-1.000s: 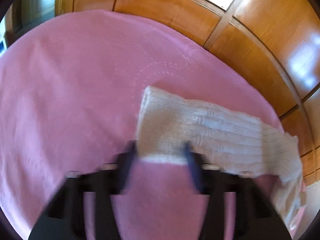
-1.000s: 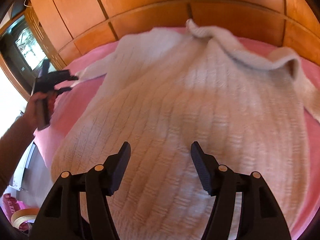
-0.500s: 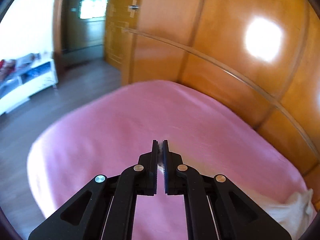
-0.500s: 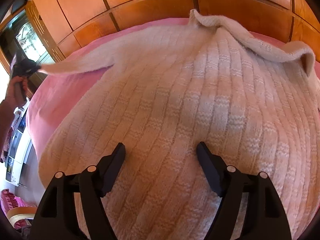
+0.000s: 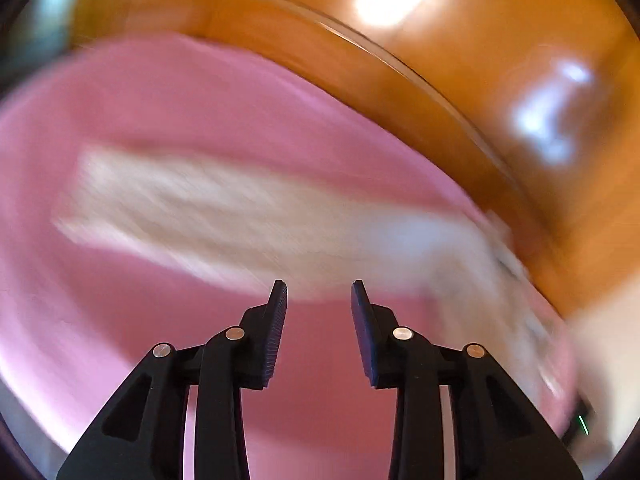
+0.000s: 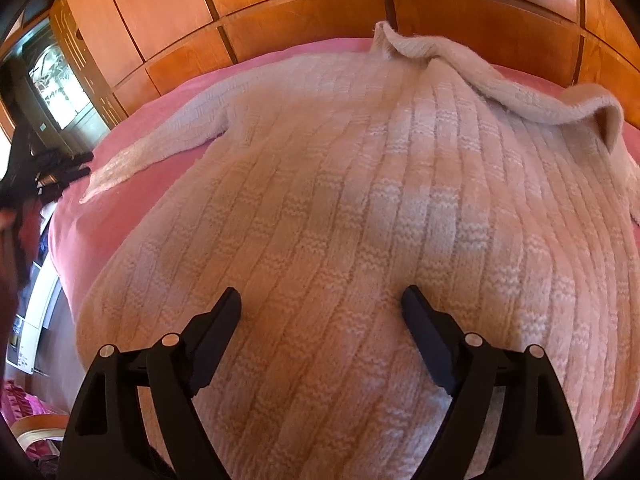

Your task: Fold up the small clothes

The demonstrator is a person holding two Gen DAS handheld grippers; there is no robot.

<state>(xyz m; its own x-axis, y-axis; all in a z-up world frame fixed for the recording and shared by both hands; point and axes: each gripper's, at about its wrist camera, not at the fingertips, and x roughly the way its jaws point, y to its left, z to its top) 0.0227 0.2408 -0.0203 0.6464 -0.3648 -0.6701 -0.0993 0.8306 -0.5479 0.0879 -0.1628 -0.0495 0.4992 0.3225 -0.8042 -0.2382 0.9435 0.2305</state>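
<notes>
A cream ribbed knit sweater (image 6: pixel 360 200) lies spread on the pink bedspread (image 6: pixel 120 216). Its left sleeve (image 6: pixel 160 148) stretches flat toward the bed's left edge. The other sleeve (image 6: pixel 520 92) is flopped over the top right of the body. My right gripper (image 6: pixel 320 292) hovers over the sweater's lower body, its jaws opening wide with no cloth pinched. In the blurred left wrist view the sleeve (image 5: pixel 220 216) lies just beyond my left gripper (image 5: pixel 319 283), whose jaws are opening with nothing between them. That left gripper (image 6: pixel 60 164) also shows at the bed's left edge.
A glossy wooden panel wall (image 6: pixel 280 12) runs behind the bed and also appears in the left wrist view (image 5: pixel 480 60). A dark doorway with patterned glass (image 6: pixel 56 80) and white furniture (image 6: pixel 36 304) stand left of the bed. The bed's edge drops off on the left.
The left gripper, shut on the sleeve cuff, pulled the sleeve out to the left, then let go and opened. The sleeve now lies flat. The right gripper's jaws widened in place.
</notes>
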